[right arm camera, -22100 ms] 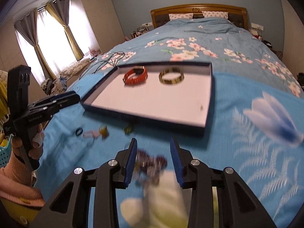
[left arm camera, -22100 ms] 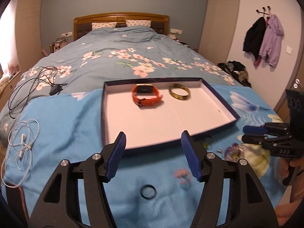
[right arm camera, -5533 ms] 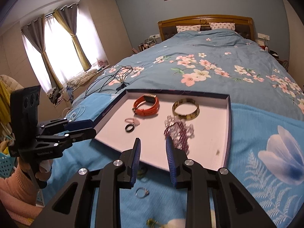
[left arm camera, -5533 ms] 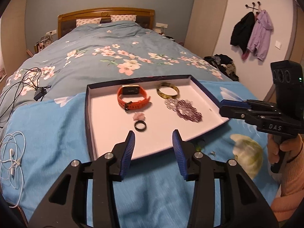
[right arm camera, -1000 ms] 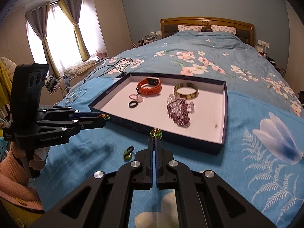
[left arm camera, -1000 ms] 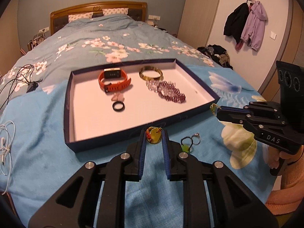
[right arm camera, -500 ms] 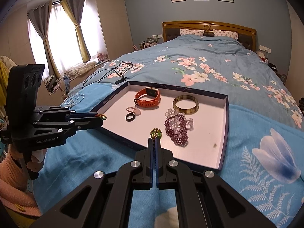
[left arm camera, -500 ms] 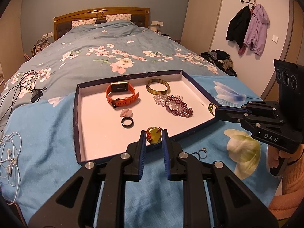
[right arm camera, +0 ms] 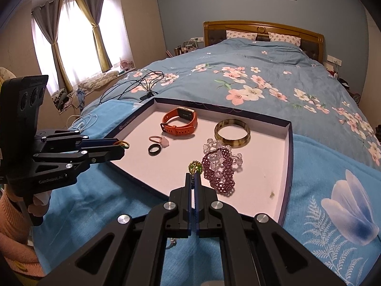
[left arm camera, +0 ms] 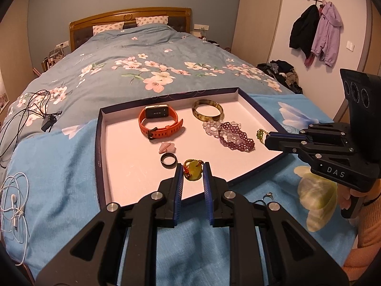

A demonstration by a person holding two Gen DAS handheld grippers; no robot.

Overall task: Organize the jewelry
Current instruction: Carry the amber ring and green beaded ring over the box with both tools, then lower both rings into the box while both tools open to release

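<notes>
A shallow dark-rimmed tray [left arm camera: 100, 143] with a white floor lies on the bed. In it are an orange watch [left arm camera: 158, 122], a brown bangle [left arm camera: 207, 113], purple and clear bead bracelets [left arm camera: 231, 135], a pink charm [left arm camera: 166, 147] and a black ring [left arm camera: 168, 160]. My left gripper [left arm camera: 193, 169] is shut on a yellow-green pendant [left arm camera: 194, 170] and holds it over the tray's near part. My right gripper [right arm camera: 194, 175] is shut on a green beaded piece [right arm camera: 195, 167], held over the tray [right arm camera: 287, 166] beside the bracelets [right arm camera: 220, 169].
A silver ring [left arm camera: 268, 195] lies on the blue blanket near the tray's front edge. White earphones [left arm camera: 14, 200] and black cables [left arm camera: 28, 109] lie at the left. Coats [left arm camera: 316, 33] hang on the right wall.
Both grippers have moved forward over the tray, each still holding its piece. The left gripper's pendant is now over the tray floor near the black ring.
</notes>
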